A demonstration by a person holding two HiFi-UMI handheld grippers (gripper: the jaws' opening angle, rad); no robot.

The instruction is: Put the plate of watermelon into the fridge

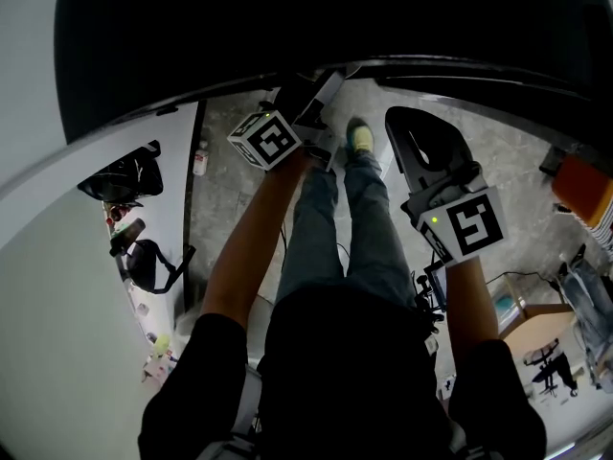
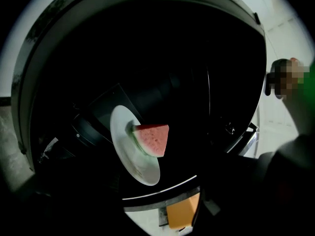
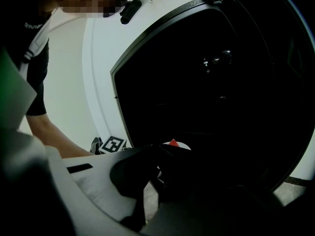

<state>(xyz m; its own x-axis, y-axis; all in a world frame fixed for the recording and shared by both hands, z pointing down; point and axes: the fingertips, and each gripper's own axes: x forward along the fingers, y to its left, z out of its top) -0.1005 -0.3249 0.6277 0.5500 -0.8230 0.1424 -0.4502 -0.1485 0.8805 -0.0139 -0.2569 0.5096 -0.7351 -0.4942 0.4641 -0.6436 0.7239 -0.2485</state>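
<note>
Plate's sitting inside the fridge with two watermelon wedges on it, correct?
Not quite: there is one wedge, not two. The left gripper view shows the white plate inside the dark fridge with a single watermelon wedge on it.

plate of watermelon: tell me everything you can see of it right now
The plate is round, plain white and smooth-looking, with a shallow rim. One watermelon wedge, red flesh with a green rind, lies on it toward one edge. The plate sits inside the dark fridge and appears slanted in the left gripper view. What supports it is too dark to make out. Nothing else is seen touching it. The right gripper view shows only its rim and the wedge's red tip.
</note>
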